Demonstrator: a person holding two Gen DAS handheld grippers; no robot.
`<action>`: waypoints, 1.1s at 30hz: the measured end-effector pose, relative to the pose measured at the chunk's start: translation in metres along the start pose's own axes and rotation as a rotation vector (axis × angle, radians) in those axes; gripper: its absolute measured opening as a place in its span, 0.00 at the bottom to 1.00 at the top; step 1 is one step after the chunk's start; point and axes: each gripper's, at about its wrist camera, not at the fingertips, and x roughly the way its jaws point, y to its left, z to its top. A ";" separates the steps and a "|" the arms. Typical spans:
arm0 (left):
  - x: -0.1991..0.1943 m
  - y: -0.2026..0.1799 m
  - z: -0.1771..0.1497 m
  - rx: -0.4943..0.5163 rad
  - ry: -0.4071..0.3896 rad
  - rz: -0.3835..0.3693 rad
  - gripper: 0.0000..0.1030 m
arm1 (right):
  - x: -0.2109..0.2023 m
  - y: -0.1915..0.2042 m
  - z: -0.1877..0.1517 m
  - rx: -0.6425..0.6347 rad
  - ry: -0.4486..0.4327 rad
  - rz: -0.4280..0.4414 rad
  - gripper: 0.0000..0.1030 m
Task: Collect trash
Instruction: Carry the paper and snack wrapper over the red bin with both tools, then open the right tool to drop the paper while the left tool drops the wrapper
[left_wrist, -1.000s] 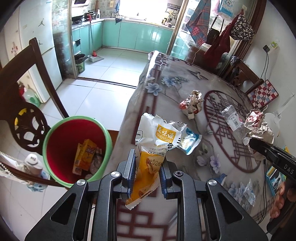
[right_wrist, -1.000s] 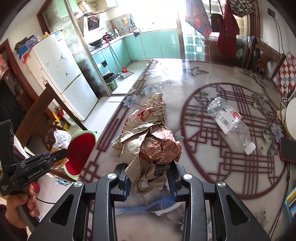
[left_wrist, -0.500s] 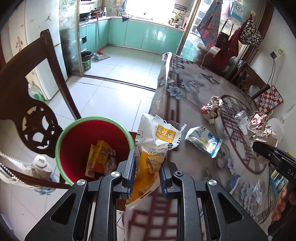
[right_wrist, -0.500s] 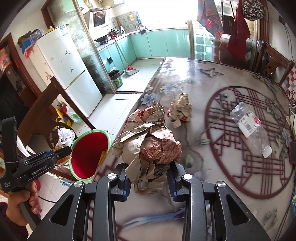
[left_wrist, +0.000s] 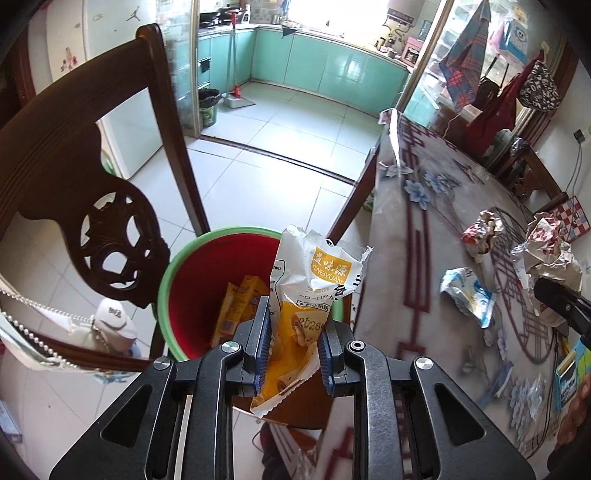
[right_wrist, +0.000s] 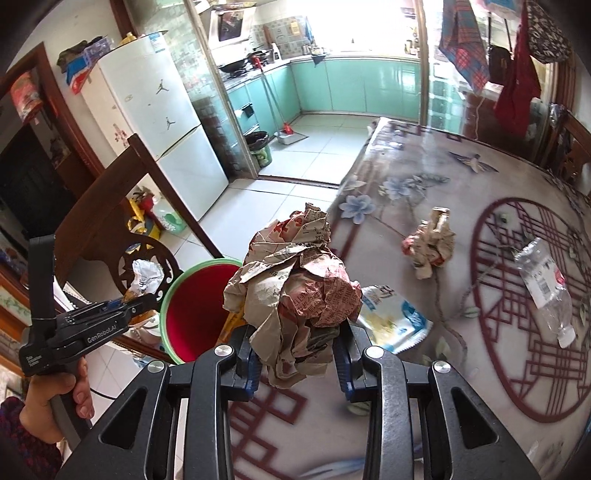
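My left gripper (left_wrist: 293, 341) is shut on a white and yellow snack wrapper (left_wrist: 310, 291) and holds it over the near rim of the red bin with a green rim (left_wrist: 207, 284), which stands on the floor beside the table and holds yellow packets (left_wrist: 236, 306). My right gripper (right_wrist: 299, 354) is shut on a crumpled newspaper ball (right_wrist: 295, 291) above the table's left edge, with the bin (right_wrist: 192, 310) below to its left. The left gripper also shows in the right wrist view (right_wrist: 144, 301).
A dark wooden chair (left_wrist: 92, 184) stands left of the bin. On the patterned table (right_wrist: 461, 206) lie a blue and white wrapper (right_wrist: 395, 321), a smaller paper ball (right_wrist: 430, 245) and a flattened plastic bottle (right_wrist: 546, 288). Kitchen floor lies beyond.
Both grippers have moved left off the table toward the bin, each keeping its load. The snack wrapper now hangs over the bin.
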 end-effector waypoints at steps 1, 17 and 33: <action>0.002 0.004 0.001 -0.003 0.004 0.004 0.21 | 0.004 0.004 0.002 -0.005 0.005 0.005 0.29; 0.040 0.047 0.021 -0.036 0.075 0.059 0.21 | 0.096 0.058 0.005 -0.066 0.163 0.181 0.29; 0.067 0.055 0.026 -0.016 0.141 0.071 0.21 | 0.133 0.090 -0.002 -0.163 0.257 0.192 0.30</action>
